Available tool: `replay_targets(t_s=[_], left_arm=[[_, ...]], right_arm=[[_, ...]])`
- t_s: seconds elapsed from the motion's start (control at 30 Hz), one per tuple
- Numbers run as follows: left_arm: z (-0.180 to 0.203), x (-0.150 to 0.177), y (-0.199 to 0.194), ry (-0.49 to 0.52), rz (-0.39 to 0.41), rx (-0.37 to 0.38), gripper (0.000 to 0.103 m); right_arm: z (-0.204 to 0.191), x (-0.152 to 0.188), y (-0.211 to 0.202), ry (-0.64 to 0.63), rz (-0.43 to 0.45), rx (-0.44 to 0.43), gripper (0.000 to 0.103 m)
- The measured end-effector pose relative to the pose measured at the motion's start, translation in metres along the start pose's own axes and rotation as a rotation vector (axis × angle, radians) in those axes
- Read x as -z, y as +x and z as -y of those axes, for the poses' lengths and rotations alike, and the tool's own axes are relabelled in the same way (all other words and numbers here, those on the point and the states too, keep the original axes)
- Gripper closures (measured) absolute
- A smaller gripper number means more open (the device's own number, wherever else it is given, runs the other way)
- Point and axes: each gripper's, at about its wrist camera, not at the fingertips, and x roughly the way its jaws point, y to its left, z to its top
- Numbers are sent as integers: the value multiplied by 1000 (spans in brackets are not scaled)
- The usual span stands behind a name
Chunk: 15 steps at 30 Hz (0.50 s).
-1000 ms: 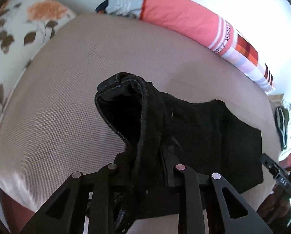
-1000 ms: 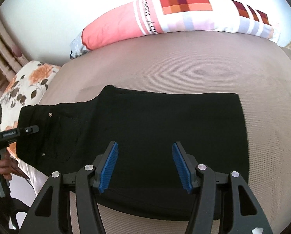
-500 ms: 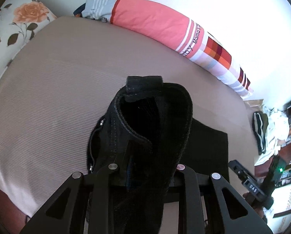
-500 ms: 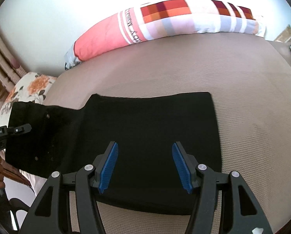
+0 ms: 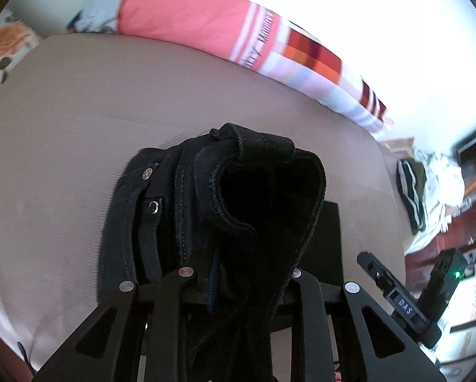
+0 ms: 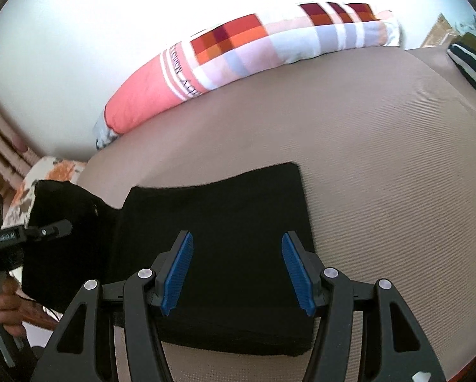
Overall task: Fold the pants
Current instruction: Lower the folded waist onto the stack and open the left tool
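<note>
Black pants (image 6: 225, 219) lie on a beige bed, the leg part folded flat in front of my right gripper. My left gripper (image 5: 241, 273) is shut on the waistband end of the pants (image 5: 244, 197) and holds it lifted above the bed; the cloth hides its pads. A metal snap (image 5: 147, 174) shows on the waistband. My right gripper (image 6: 238, 270) is open and empty, its blue pads (image 6: 177, 273) hovering over the flat folded part. The left gripper shows at the left edge of the right wrist view (image 6: 51, 231).
A long pink and checked bolster (image 6: 244, 54) lies along the wall at the back of the bed (image 6: 381, 165). A floral pillow (image 5: 2, 51) sits at the left. Striped clothes (image 5: 410, 191) and furniture lie beyond the bed's right end.
My left gripper has carried the lifted waistband to the right, over the folded legs. My right gripper has stayed open over the legs, and its view has swung to the right.
</note>
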Motion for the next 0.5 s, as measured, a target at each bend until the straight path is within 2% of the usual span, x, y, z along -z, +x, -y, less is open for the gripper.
replay_targets(t_s=[0.17, 0.27, 0.5], left_arm=[[26, 3, 29, -7, -62, 56, 81], [37, 4, 46, 4, -83, 64, 81], [49, 16, 89, 51, -116, 13, 79]], right_arm=[[16, -3, -1, 53, 7, -1, 47], [20, -3, -1, 64, 2, 0, 47], [23, -3, 0, 70, 0, -4, 47]])
